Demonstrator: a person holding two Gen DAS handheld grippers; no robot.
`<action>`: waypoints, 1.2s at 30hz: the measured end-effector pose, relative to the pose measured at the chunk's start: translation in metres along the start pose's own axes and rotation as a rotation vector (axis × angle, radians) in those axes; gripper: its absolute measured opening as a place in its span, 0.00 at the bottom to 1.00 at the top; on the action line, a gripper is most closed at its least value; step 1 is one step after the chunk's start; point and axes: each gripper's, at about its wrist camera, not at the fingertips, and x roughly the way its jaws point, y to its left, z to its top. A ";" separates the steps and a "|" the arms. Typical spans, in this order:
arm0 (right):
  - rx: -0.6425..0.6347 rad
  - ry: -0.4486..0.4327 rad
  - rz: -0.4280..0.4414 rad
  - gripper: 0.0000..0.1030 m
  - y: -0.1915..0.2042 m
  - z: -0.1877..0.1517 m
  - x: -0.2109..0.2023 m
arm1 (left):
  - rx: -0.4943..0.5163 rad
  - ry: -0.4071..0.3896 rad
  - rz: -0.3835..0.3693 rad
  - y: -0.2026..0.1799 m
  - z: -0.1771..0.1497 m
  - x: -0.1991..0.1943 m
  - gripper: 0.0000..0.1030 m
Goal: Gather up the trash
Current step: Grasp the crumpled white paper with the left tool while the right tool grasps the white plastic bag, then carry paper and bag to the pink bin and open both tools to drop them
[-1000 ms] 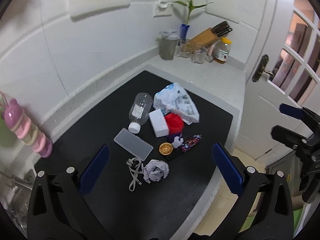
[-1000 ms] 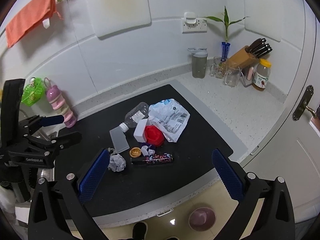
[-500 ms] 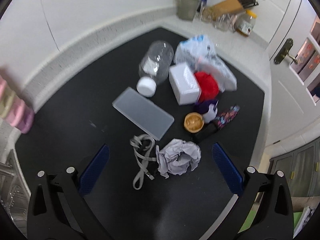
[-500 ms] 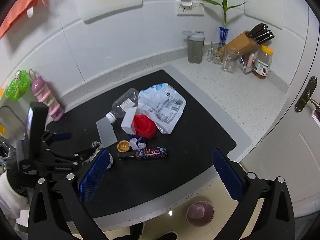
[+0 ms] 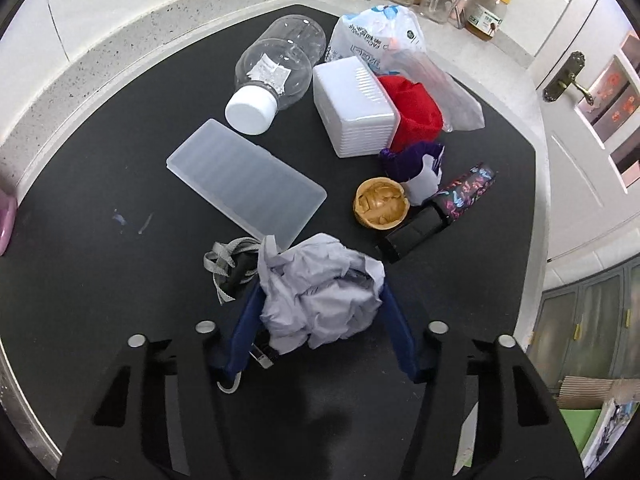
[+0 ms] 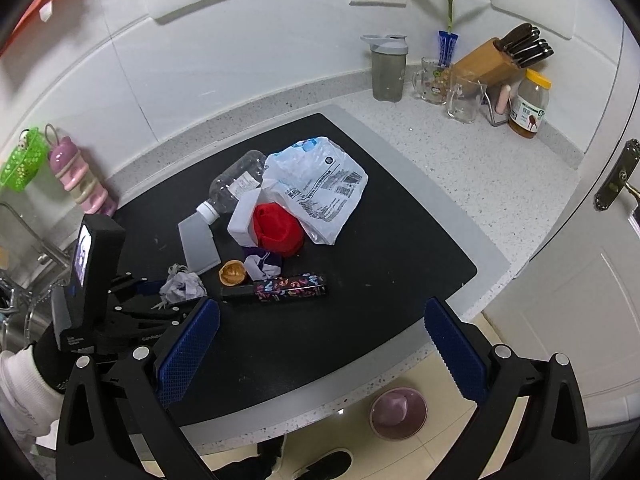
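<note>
Grasping stage of trash collection: the left gripper has its blue pads on either side of a crumpled paper wad at lower centre of the left wrist view, the pads touching or very nearly touching the paper. Whether the wad is firmly clamped or the jaws are only closing cannot be told. A grey strap lies partly under the wad's left edge, near the left pad. The right gripper hangs wide open and empty over the near edge of the black mat, in the lower part of the right wrist view. Other litter sits above the wad in the frame: a translucent flat lid, a clear plastic bottle, a white ribbed box, a red cloth, a printed plastic bag, a walnut half and a patterned folding umbrella. Judged next: confirm the pinch, then lift straight up so that the strap stays behind; a pink bin on the floor seems the likely destination.
</note>
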 end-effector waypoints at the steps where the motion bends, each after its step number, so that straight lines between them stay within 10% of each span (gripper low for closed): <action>1: 0.000 0.001 0.002 0.95 0.000 0.000 0.001 | -0.003 -0.004 -0.007 0.001 0.001 -0.002 0.52; 30: -0.147 0.067 0.016 0.95 0.032 0.084 0.139 | -0.056 -0.151 -0.035 0.017 0.027 -0.093 0.50; 36: -0.115 0.130 0.065 0.57 0.029 0.086 0.167 | -0.067 -0.158 -0.038 0.024 0.025 -0.098 0.50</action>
